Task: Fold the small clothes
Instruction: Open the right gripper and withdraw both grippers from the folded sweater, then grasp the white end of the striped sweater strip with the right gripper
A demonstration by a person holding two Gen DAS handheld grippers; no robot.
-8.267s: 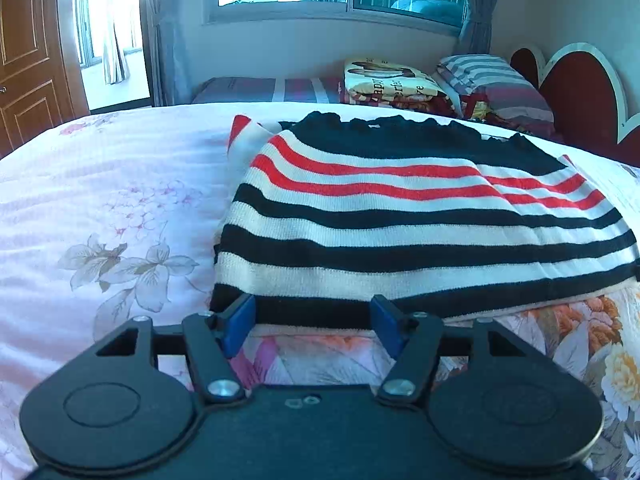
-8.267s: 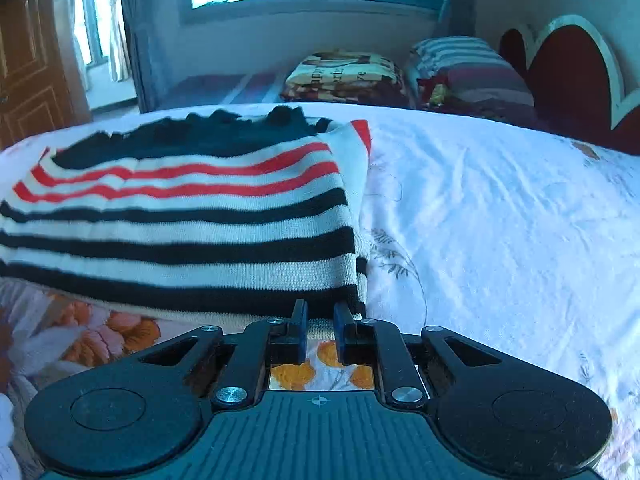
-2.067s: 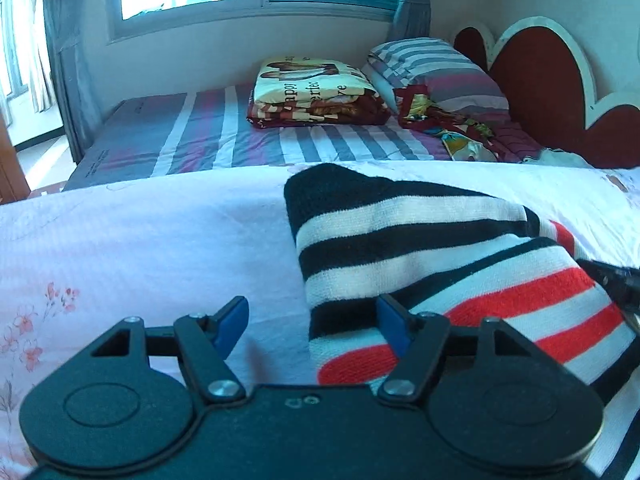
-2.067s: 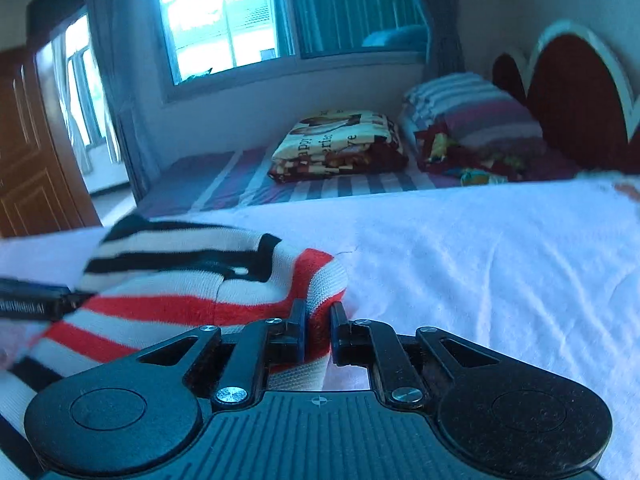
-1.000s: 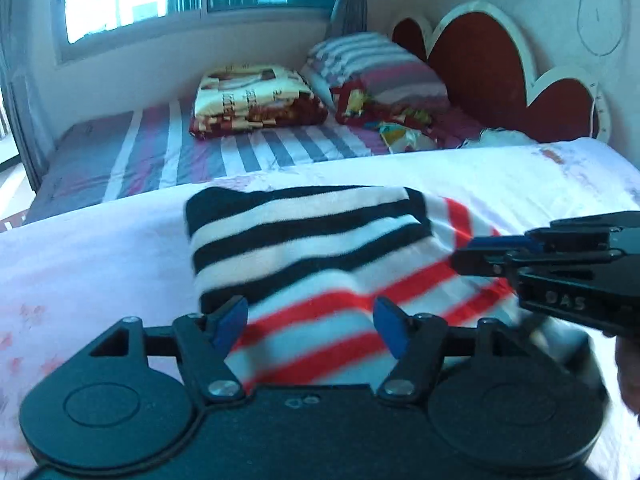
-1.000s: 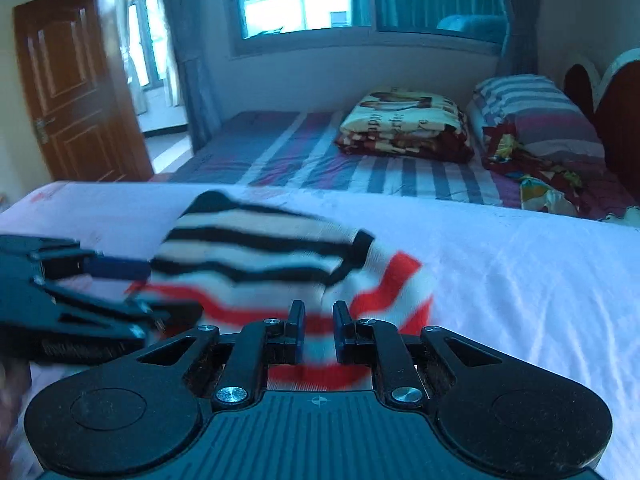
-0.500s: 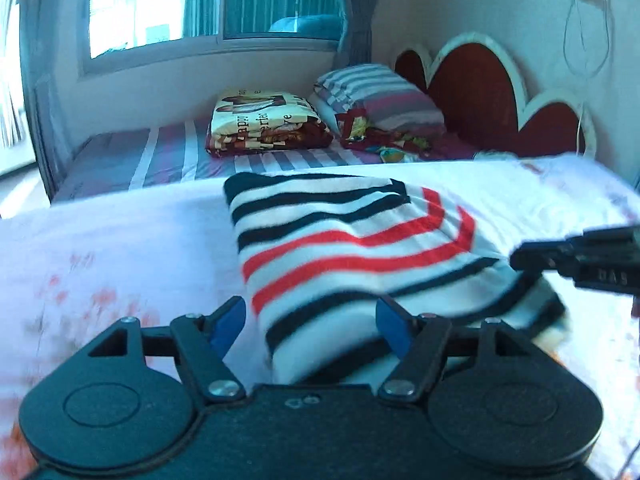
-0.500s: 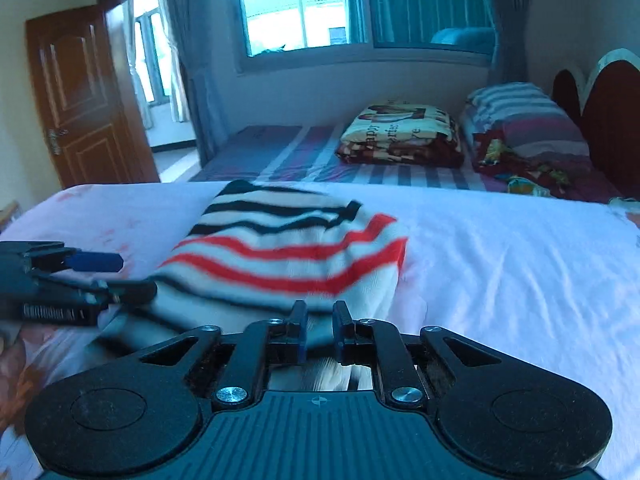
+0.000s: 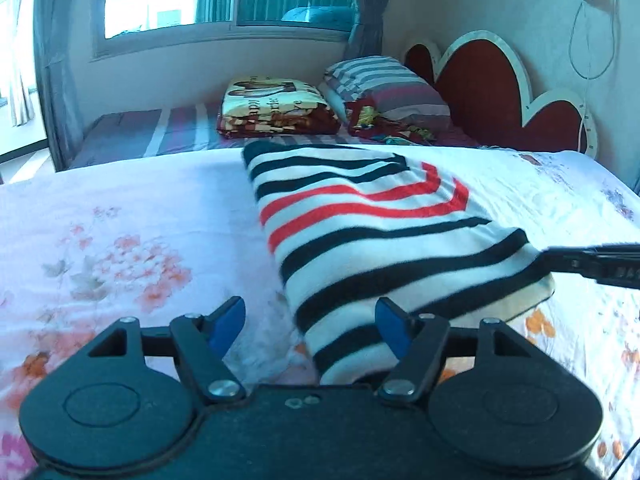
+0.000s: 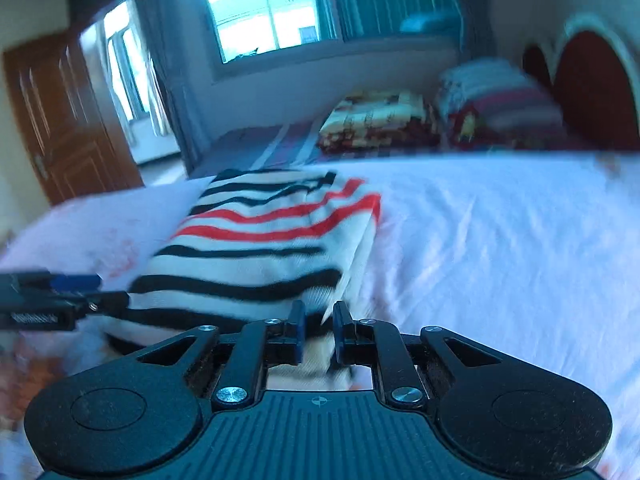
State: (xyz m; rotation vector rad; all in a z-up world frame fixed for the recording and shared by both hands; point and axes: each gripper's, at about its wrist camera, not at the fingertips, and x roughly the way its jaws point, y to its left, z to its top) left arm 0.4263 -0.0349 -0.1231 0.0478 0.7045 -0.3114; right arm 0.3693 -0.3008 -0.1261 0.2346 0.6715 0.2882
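Observation:
A striped knit sweater (image 9: 372, 232), white with black and red stripes, lies folded over on the floral bedsheet (image 9: 120, 240). It also shows in the right wrist view (image 10: 260, 248). My left gripper (image 9: 310, 322) is open, its blue pads wide apart, with the sweater's near left corner between them. My right gripper (image 10: 318, 328) has its jaws close together on the sweater's near right edge. In the left wrist view the right gripper (image 9: 592, 264) reaches the sweater's right corner. In the right wrist view the left gripper (image 10: 52, 296) is at the sweater's left.
A second bed with a folded patterned blanket (image 9: 272, 108) and striped pillows (image 9: 384, 84) stands behind. A red scalloped headboard (image 9: 500, 96) is at the right. A wooden door (image 10: 60, 120) and a window (image 10: 272, 20) are at the back.
Both grippers pulled back toward the near side, and the sweater now lies flatter with its folded layer on top. The right wrist view is blurred from motion. The left gripper stays open.

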